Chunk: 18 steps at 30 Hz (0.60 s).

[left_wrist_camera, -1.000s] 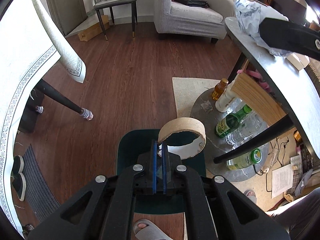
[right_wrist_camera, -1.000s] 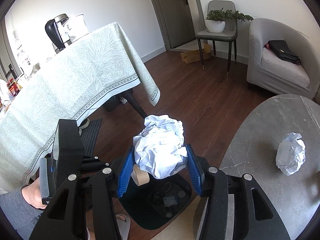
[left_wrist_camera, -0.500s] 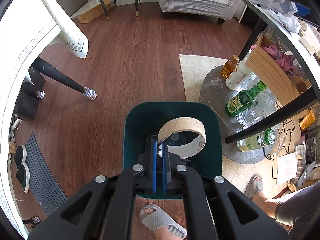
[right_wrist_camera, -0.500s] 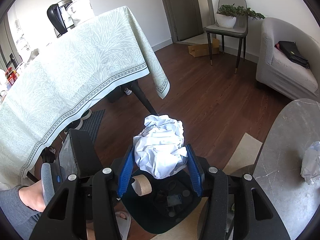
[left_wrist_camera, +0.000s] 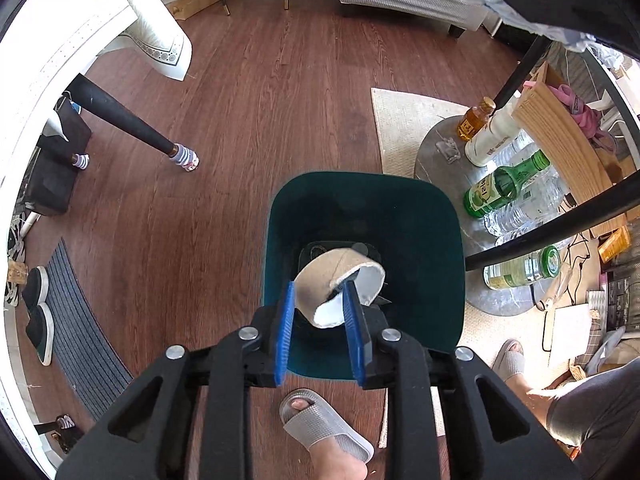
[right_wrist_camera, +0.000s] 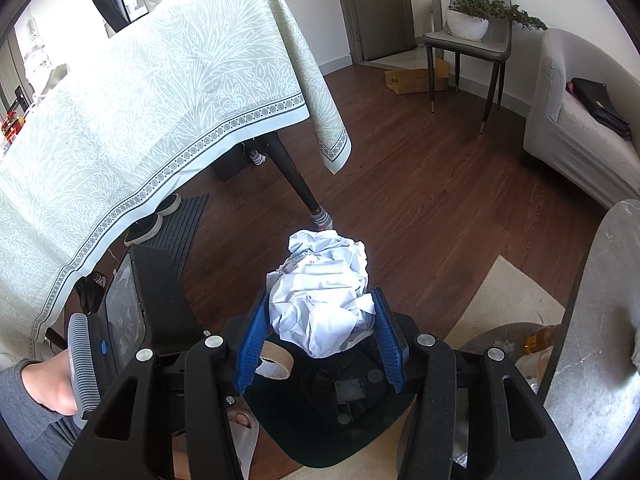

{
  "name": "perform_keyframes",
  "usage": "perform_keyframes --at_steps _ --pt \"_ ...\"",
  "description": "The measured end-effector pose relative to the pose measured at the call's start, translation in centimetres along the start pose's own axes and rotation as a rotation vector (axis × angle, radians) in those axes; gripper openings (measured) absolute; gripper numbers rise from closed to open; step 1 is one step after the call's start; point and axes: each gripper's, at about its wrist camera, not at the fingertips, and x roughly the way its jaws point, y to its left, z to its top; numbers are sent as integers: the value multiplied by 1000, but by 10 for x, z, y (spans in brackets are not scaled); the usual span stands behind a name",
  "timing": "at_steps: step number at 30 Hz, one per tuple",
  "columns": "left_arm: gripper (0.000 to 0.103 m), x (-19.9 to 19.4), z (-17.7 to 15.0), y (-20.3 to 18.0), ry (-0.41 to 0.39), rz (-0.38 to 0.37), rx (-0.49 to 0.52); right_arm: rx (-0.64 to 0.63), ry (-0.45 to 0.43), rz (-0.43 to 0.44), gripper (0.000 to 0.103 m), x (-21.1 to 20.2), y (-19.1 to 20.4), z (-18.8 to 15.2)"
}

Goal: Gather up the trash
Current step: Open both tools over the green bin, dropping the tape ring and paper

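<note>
The tape roll (left_wrist_camera: 338, 292), a worn cardboard ring, sits between the blue pads of the left gripper (left_wrist_camera: 319, 330), whose jaws are spread apart; I cannot tell whether either pad touches it. It hangs over the mouth of the dark green bin (left_wrist_camera: 420, 216) on the wood floor. The right gripper (right_wrist_camera: 320, 336) is clamped on a crumpled paper ball (right_wrist_camera: 322, 296), above the same bin. Only the left view shows the bottles (left_wrist_camera: 504, 188) right of the bin; only the right view shows the clothed table (right_wrist_camera: 140, 100) far left. Dark, unclear items lie at the bin's bottom.
</note>
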Motion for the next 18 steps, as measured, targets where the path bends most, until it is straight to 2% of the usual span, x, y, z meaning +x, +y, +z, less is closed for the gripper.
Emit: perform_keyframes --at_steps 3,8,18 --pt "34 -5 0 3 -13 -7 -9 1 14 -1 51 6 2 -1" --pt "35 -17 2 8 -49 -11 -18 -18 58 -17 51 23 7 -4" --pt "36 -59 9 33 -182 -36 -106 -40 165 -37 51 55 14 -17"
